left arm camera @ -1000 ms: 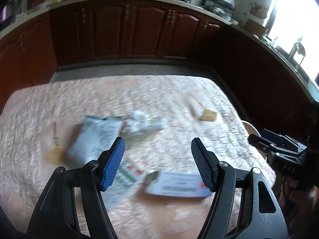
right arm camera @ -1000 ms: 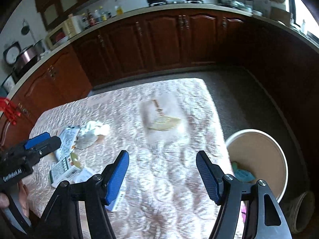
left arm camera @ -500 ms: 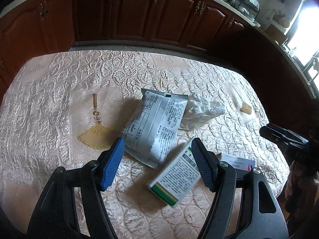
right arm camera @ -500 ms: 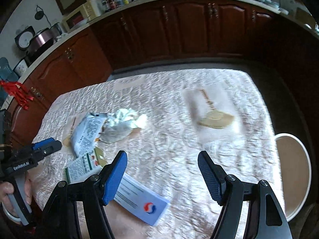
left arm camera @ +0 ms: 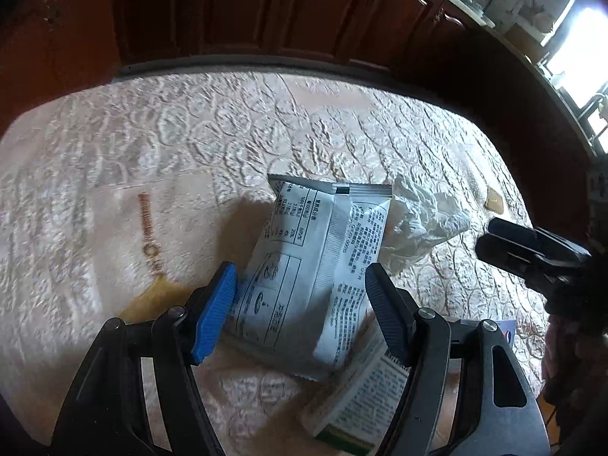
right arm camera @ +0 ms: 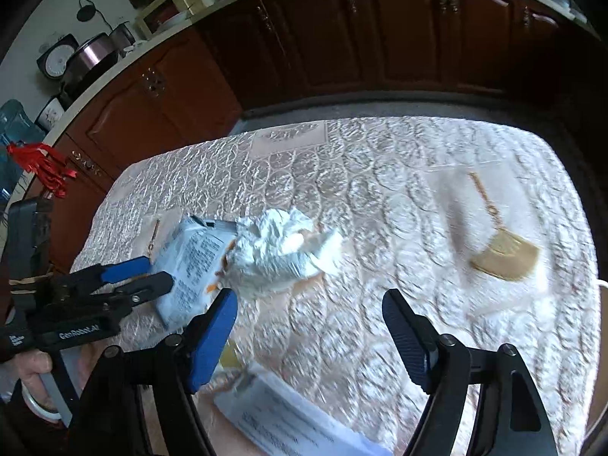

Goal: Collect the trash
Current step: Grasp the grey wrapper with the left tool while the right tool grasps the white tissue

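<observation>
i hold the left gripper (left arm camera: 300, 311) wide around the silver wrapper (left arm camera: 311, 266) on the worktop (left arm camera: 190, 133), ready to grasp it; the right gripper (right arm camera: 309, 326) waits wide near the crumpled tissue (right arm camera: 281, 254).

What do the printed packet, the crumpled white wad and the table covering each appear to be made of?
Printed packet: likely thin plastic film, slightly glossy, with a flat sealed seam. Crumpled white wad: probably tissue paper, matte, softly creased. Table covering: seemingly embossed plastic or fabric, shiny, with a raised quilted pattern.

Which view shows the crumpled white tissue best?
The right wrist view: the crumpled white tissue lies whole and unobstructed, mid-frame. In the left wrist view the white snack wrapper hides its near side, leaving only part visible.
</observation>
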A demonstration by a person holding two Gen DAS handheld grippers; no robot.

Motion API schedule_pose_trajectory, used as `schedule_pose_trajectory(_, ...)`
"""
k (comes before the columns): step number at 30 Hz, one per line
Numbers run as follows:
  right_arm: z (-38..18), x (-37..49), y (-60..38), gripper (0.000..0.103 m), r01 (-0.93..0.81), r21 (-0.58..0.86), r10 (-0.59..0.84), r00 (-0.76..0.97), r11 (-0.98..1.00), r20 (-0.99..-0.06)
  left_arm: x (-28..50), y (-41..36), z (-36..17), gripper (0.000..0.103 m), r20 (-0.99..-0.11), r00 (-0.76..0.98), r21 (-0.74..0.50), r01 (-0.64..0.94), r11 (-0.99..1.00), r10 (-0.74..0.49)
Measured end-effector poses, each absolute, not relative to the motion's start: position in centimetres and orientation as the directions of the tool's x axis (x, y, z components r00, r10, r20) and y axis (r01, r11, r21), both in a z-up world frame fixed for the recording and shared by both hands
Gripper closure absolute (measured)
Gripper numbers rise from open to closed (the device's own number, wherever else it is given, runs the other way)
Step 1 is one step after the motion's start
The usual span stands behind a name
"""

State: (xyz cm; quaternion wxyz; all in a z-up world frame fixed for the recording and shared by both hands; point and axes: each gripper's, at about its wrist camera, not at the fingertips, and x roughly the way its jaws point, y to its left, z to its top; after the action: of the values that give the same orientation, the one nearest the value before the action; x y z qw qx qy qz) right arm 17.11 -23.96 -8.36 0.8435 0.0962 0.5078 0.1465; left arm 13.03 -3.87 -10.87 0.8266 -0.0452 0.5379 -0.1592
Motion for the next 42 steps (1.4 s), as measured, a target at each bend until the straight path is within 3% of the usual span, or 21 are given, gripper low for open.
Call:
schedule_pose_trajectory(5, -10.5, 19.5, -22.5, 0.026, -0.139, 0.328, 0.356, 0.393, 0.934, -0.848, 13.4, -4.5, -11.7, 0.036, -0.874, 0.361, -0.260, 0.219, 0.940, -0.326)
schedule_pose_trajectory(6, -10.9, 19.9, -22.3, 0.026, -0.138, 0.336, 0.363, 0.385, 0.932, -0.849, 13.3, -4.5, -11.9, 0.038, -0.872, 0.360, -0.266, 0.218, 0.939, -0.331)
schedule_pose_trajectory(7, -11.3, 20.3, -22.0, 0.026, -0.136, 0.350, 0.375, 0.375, 0.927, -0.848, 13.3, -4.8, -12.0, 0.049, -0.874, 0.359, -0.263, 0.220, 0.940, -0.328)
schedule_pose_trajectory(9, -11.9, 20.7, -21.6, 0.029, -0.133, 0.373, 0.396, 0.370, 0.918, -0.841, 13.1, -5.2, -12.0, 0.054, -0.874, 0.364, -0.249, 0.235, 0.940, -0.322)
schedule_pose_trajectory(10, -12.0, 20.8, -21.4, 0.036, -0.139, 0.378, 0.402, 0.376, 0.915, -0.835, 12.9, -5.2, -12.0, 0.055, -0.873, 0.367, -0.245, 0.241, 0.939, -0.322)
schedule_pose_trajectory(12, -12.0, 20.7, -20.8, 0.069, -0.169, 0.374, 0.411, 0.386, 0.912, -0.826, 12.5, -5.3, -11.7, 0.056, -0.870, 0.375, -0.237, 0.253, 0.938, -0.321)
schedule_pose_trajectory(15, -11.8, 20.3, -20.8, 0.080, -0.181, 0.391, 0.430, 0.402, 0.903, -0.808, 12.1, -5.0, -10.9, 0.059, -0.858, 0.408, -0.225, 0.244, 0.943, -0.311)
schedule_pose_trajectory(28, -5.0, 14.8, -27.2, 0.082, -0.193, 0.394, 0.431, 0.555, 0.898, -0.711, 10.1, -5.8, -5.1, 0.059, -0.799, 0.513, -0.219, 0.240, 0.946, -0.315)
schedule_pose_trajectory(42, -2.2, 7.9, -36.2, 0.082, -0.085, 0.348, 0.315, 0.655, 0.934, -0.687, 6.8, -16.3, -1.6, 0.059, -0.766, 0.517, -0.186, 0.392, 0.901, -0.383)
